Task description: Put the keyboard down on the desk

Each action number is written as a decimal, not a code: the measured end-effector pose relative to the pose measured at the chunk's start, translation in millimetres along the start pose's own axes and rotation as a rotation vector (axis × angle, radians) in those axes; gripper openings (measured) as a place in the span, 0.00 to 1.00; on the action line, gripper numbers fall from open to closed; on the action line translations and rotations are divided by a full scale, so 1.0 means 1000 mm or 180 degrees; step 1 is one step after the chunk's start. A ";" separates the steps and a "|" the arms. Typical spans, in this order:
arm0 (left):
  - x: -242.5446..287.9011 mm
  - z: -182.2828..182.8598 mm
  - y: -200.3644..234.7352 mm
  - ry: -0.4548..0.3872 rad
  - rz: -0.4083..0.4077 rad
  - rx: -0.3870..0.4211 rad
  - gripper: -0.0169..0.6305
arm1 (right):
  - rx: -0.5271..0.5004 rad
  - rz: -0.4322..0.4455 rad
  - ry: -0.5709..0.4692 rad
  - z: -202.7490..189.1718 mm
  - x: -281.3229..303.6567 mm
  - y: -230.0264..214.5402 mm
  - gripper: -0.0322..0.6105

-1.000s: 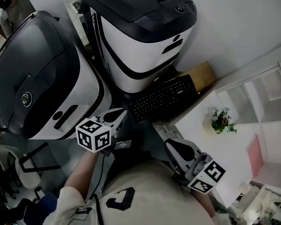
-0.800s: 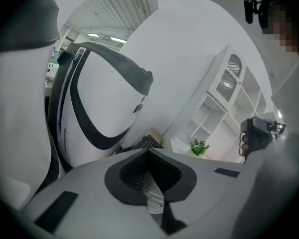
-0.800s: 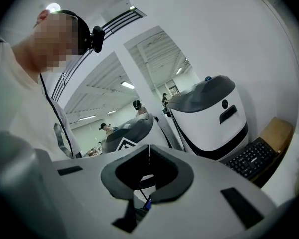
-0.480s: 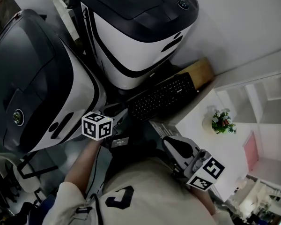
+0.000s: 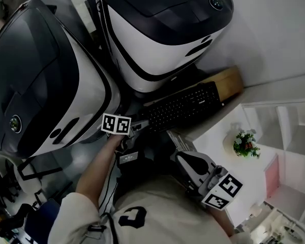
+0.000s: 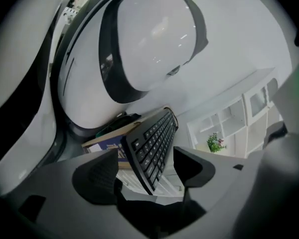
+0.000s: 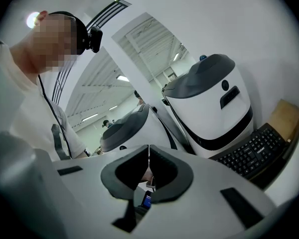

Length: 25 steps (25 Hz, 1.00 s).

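The black keyboard [image 5: 183, 107] lies at the foot of the white machines, beside the white desk [image 5: 213, 131]. My left gripper [image 5: 140, 125] is at its left end. In the left gripper view the keyboard [image 6: 154, 141] stands edge-on, its near end between the left gripper's [image 6: 145, 173] jaws. Those jaws have just been opening and now stand wide, pads clear of it. My right gripper [image 5: 185, 161] hangs lower right, close to my body. In its own view the right gripper [image 7: 148, 172] is shut on nothing, with the keyboard [image 7: 254, 151] far to its right.
Two big white and dark grey machines [image 5: 157, 29] [image 5: 40, 75] crowd the left and top. A cardboard box [image 5: 230, 81] sits behind the keyboard. Under it lies a flat blue-printed box [image 6: 107, 144]. A small potted plant [image 5: 245, 144] stands on the desk beside white shelves [image 5: 295, 136].
My left gripper has dropped from in front of my chest to the keyboard's left end. The right gripper has barely shifted.
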<state>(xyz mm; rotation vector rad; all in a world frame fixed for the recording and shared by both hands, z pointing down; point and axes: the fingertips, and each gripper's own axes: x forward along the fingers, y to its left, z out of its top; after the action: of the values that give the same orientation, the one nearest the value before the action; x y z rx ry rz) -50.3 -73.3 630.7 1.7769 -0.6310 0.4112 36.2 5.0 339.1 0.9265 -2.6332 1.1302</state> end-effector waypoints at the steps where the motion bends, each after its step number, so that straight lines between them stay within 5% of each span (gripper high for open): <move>1: 0.006 -0.002 0.004 -0.0016 -0.0028 -0.0118 0.55 | 0.0007 0.0018 0.0027 -0.002 -0.001 -0.002 0.09; 12: 0.044 -0.009 0.012 -0.0425 -0.0631 -0.1062 0.56 | 0.0143 -0.0062 0.0175 -0.020 -0.023 -0.022 0.09; 15: 0.054 -0.011 0.016 -0.0418 -0.0675 -0.1106 0.56 | 0.0158 -0.0176 0.0168 -0.022 -0.026 -0.029 0.09; 21: 0.055 -0.007 0.007 -0.0495 -0.1110 -0.1242 0.26 | 0.0257 -0.0345 0.0229 -0.031 -0.027 -0.037 0.09; 25: 0.053 -0.006 0.003 -0.0448 -0.1218 -0.1169 0.23 | 0.0294 -0.0584 0.0182 -0.028 -0.030 -0.050 0.09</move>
<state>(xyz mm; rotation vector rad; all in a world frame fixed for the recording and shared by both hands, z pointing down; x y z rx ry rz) -9.8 -78.6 665.0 1.5333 -0.4166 -0.0897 86.0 12.4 379.0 1.1094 -2.4115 1.2212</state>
